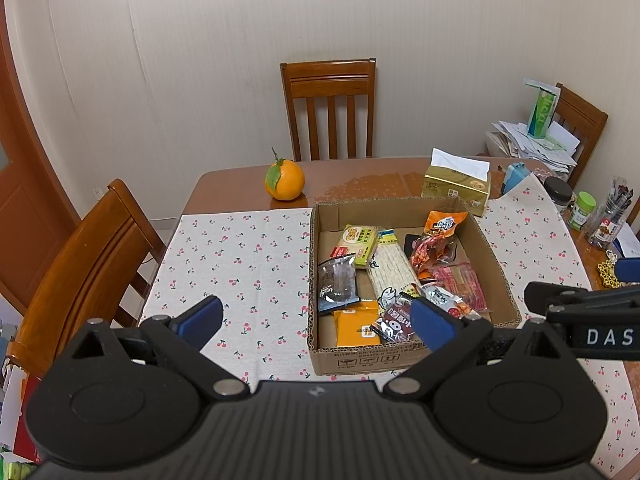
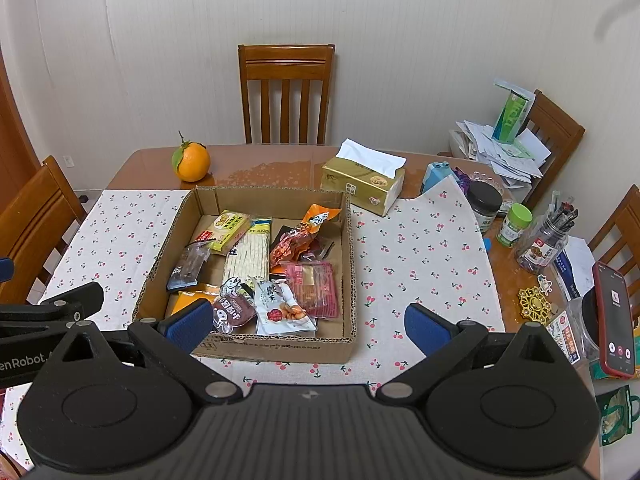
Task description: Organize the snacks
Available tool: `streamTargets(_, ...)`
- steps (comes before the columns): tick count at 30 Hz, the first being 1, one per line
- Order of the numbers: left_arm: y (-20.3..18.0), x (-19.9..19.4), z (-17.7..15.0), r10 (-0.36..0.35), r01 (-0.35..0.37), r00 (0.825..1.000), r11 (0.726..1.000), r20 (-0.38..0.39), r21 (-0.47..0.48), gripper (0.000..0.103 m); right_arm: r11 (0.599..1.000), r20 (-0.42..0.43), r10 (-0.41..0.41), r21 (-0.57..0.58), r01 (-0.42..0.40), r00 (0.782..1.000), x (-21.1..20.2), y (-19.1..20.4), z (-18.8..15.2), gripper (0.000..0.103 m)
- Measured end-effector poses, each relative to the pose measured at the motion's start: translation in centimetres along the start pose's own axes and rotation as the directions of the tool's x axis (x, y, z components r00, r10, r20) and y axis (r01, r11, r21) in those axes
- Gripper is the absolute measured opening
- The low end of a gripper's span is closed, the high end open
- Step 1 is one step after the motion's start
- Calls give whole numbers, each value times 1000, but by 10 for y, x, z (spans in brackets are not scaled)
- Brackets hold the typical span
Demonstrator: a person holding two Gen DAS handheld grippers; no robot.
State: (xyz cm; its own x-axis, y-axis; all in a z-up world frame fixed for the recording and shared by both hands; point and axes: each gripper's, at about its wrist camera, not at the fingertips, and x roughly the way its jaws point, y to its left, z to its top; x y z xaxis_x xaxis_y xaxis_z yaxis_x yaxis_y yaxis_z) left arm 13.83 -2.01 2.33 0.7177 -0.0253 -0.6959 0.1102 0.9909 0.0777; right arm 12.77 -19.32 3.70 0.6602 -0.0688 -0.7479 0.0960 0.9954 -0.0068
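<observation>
On the bench (image 2: 280, 168), the cardboard box (image 2: 256, 342) near its front edge holds all the snack packets (image 2: 312, 288), overlapping loosely. Both the left claw (image 1: 316, 318) and right claw (image 2: 308, 322) hang spread wide and empty, so a descending finger could catch the box's front wall or pinch two slippery wrappers together.

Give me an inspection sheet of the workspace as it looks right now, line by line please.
Surface: brown wooden table partly covered by a white cherry-print cloth.
Job's things: open shallow cardboard box on the cloth, holding mixed snack packets, among them a long pale noodle packet and an orange packet.
Clutter: orange fruit with a leaf, gold tissue box, green-lidded jar, clear jar of pens, red-cased phone.
Grippers: left tongs and right tongs both open, holding nothing, near the box's front edge.
Cables: nothing seen.
Surroundings: wooden chairs around the table, one stacked with papers; pale wall.
</observation>
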Motion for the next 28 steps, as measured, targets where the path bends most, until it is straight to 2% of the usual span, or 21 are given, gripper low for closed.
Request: streamTargets(28, 0, -1, -1, 3, -3, 1000, 1000, 0, 1, 100, 1000, 4, -2, -4, 2, 1000, -2, -2, 1, 103)
